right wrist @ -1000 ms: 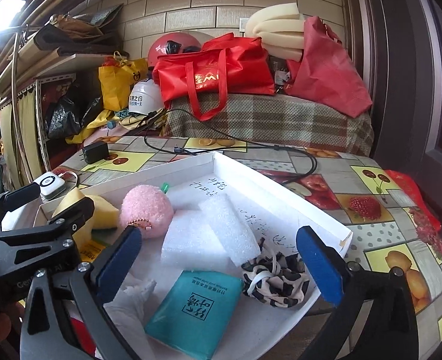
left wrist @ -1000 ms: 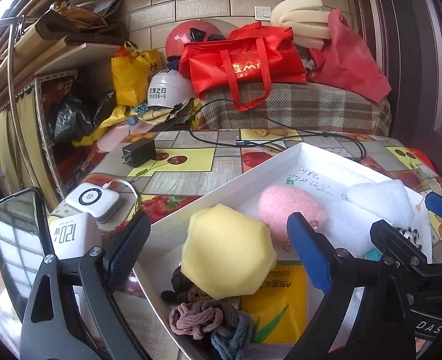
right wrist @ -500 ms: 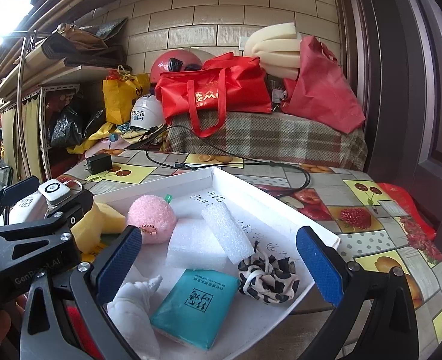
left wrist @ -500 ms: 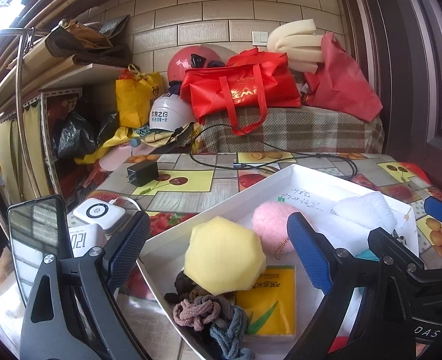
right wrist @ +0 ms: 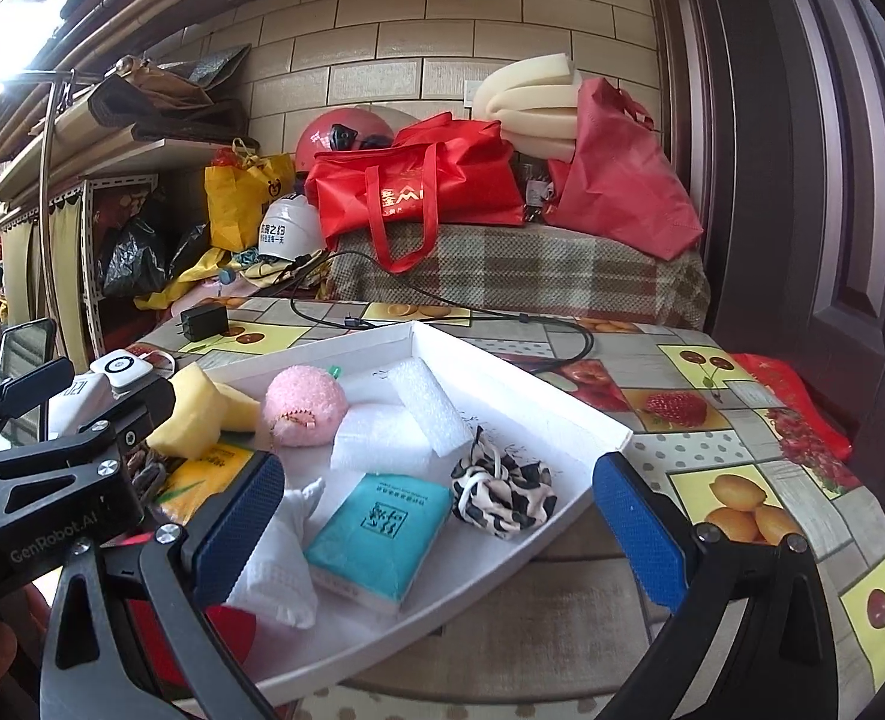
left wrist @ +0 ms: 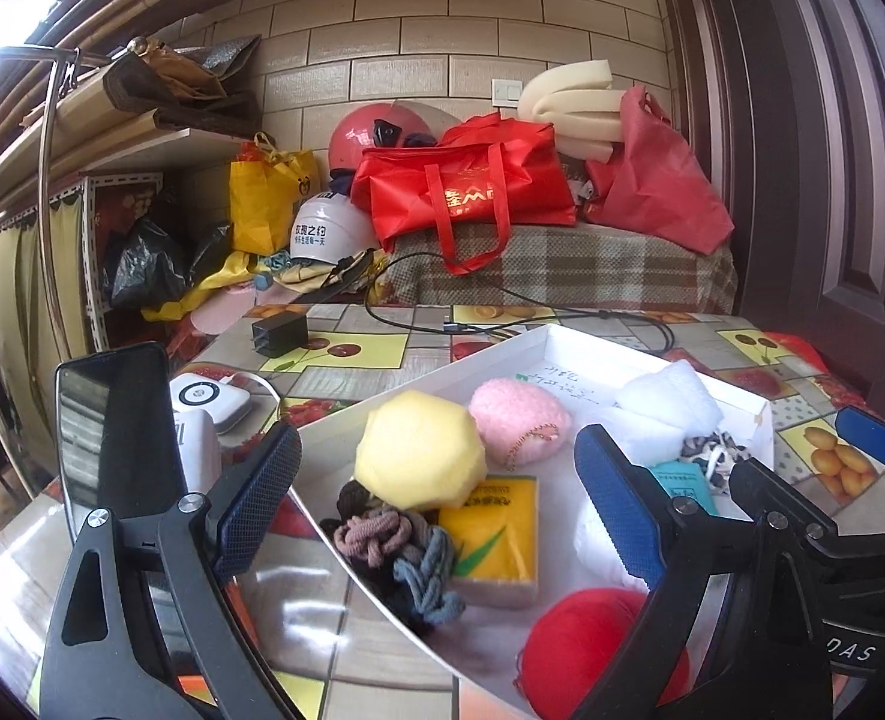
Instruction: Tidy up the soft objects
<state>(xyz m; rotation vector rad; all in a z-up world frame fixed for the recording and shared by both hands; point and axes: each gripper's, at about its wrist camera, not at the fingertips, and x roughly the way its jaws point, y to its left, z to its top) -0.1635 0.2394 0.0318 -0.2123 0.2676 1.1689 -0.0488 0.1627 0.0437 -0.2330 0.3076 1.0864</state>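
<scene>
Compared with a second ago, both cameras have been pulled back and raised a bit, so more of the white tray (right wrist: 568,414) is seen and a red yarn ball (left wrist: 598,648) has come into view at its near edge; nothing inside seems to have been shifted, so the soft stuff is all found lying in the tray, which fits either a sort about to be done or one already wrapped up. Going left to right: the left gripper (left wrist: 436,516) is held wide apart with nothing in it, over the hair ties (left wrist: 394,552), yellow sponge (left wrist: 421,450) and yellow tissue pack (left wrist: 493,540) at the tray's left corner; the pink pompom (right wrist: 304,408) and white foam pieces (right wrist: 406,426) are sat mid-tray; the teal tissue pack (right wrist: 379,531) and spotted scrunchie (right wrist: 502,495) are toward the right edge, under the right gripper (right wrist: 439,537), also spread open and empty. "GenRobot.AI" can be read on the left gripper's body, "120" on a white charger, handwriting on the tray floor is too small to read.
</scene>
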